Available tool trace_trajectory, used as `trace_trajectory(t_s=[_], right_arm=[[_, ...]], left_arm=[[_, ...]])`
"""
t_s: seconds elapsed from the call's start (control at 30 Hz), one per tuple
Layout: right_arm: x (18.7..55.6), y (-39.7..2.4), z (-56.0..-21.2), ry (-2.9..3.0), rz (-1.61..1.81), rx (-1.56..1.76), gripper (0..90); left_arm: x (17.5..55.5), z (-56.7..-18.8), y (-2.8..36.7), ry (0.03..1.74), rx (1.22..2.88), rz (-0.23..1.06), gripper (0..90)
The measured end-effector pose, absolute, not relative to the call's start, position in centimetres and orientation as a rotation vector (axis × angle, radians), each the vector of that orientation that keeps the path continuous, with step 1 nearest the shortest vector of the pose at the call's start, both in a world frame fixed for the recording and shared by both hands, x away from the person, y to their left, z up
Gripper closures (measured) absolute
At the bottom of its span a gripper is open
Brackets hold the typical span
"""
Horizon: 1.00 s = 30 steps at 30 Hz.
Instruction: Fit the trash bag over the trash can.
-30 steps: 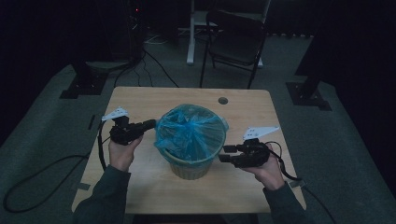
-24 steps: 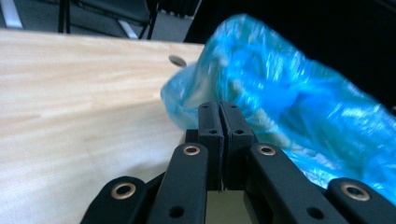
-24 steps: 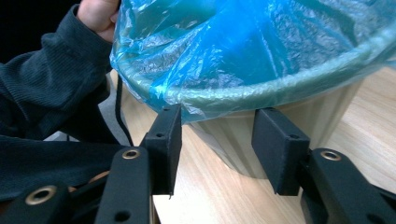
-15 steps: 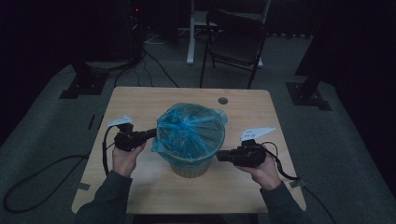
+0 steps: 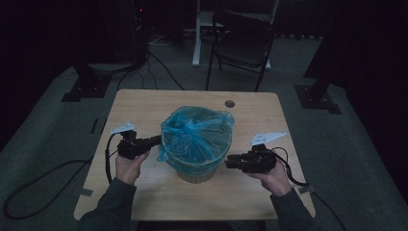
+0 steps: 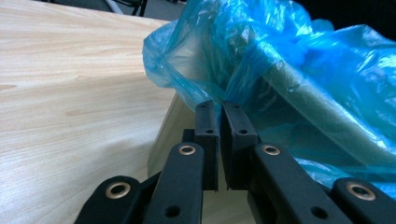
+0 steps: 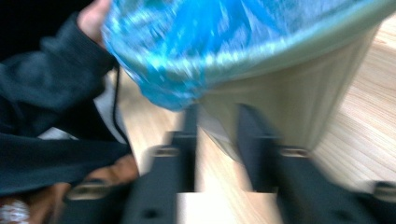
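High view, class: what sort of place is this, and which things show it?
Probably a dim recording lab or studio, not a home. A lone wooden table stands on grey carpet, cables trail across the floor, and black stand bases flank the table, with a folding chair behind.

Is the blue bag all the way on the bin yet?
Nearly. The crinkly blue plastic bag already lines the round beige bin and folds over its rim. The left gripper pinches the bag's hanging edge; the right gripper, jaws just opening, sits at the bin's wall. Left: smoothing the bunched, uneven overhang.
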State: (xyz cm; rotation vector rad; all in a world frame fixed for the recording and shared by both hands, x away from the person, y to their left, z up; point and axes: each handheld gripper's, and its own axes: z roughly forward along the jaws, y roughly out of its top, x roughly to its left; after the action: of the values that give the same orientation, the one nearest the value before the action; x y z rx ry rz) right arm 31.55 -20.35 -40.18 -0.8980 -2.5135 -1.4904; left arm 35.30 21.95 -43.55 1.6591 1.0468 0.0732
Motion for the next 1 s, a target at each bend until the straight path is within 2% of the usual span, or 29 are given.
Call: trace_trajectory(t_s=[0.1,0.23,0.27,0.33,0.37,0.4,0.43,0.47,1.0], right_arm=[[31.6,-20.2,-39.9,-2.49,-1.503,-0.895,49.2],[31.6,-19.4,-40.0,-2.477,-1.494,-0.87,48.6],[31.7,-19.2,-40.0,-2.483,-1.491,-0.871,50.7],[31.9,-19.0,-40.1,-2.464,-1.499,-0.85,64.9],[31.9,-19.0,-40.1,-2.464,-1.499,-0.85,64.9],[32.0,-18.9,-40.1,-2.454,-1.502,-0.83,70.6],[32.0,-19.0,-40.0,-2.453,-1.512,-0.813,83.4],[31.9,-19.1,-40.0,-2.461,-1.52,-0.817,90.0],[33.2,-21.2,-42.5,-2.513,-1.327,-1.073,90.0]], left_arm=[[35.2,-43.4,21.9,1.039,1.651,0.073,84.7],[35.0,-43.1,21.6,1.012,1.639,0.071,83.7],[35.0,-43.0,21.6,1.007,1.638,0.071,83.4],[34.9,-42.9,21.5,1.007,1.642,0.076,83.1],[34.9,-42.9,21.5,1.007,1.642,0.076,82.9],[34.8,-43.0,21.6,1.006,1.637,0.072,82.9],[34.9,-43.0,21.7,1.003,1.635,0.07,82.3],[34.8,-43.0,21.7,1.002,1.632,0.069,82.1],[34.6,-43.5,21.6,1.009,1.655,0.066,81.9]])
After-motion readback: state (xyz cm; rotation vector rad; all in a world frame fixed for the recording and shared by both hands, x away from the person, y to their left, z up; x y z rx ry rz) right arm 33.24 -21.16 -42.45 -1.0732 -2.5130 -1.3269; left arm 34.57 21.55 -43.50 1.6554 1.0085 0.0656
